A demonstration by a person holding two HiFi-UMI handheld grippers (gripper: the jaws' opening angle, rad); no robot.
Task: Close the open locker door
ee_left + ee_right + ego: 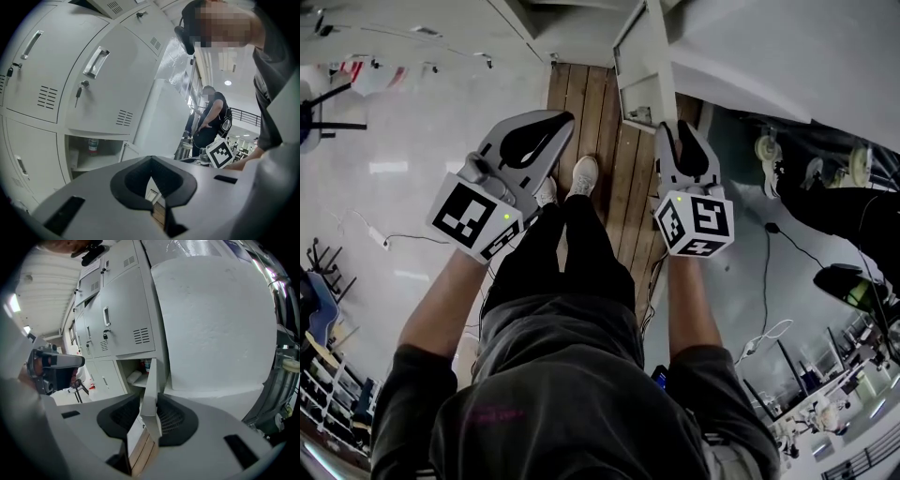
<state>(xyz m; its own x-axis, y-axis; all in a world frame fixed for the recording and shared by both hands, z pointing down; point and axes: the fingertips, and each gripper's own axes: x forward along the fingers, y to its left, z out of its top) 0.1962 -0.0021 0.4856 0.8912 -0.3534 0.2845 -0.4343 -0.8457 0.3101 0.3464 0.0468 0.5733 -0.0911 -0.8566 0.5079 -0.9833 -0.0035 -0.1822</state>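
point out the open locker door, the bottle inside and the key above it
open locker door [151, 385]: right gripper view, its near edge
bottle [93, 145]: left gripper view, its body
key [78, 98]: left gripper view, its hanging end

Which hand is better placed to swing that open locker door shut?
The right, probably. The right gripper has open jaws facing the free edge of the locker door, which stands straight ahead of it. The left gripper, jaws shut, sits off to the door's left.

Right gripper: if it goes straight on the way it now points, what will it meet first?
Probably the open locker door, seen edge-on between the open jaws of the right gripper; how far ahead it stands is unclear.
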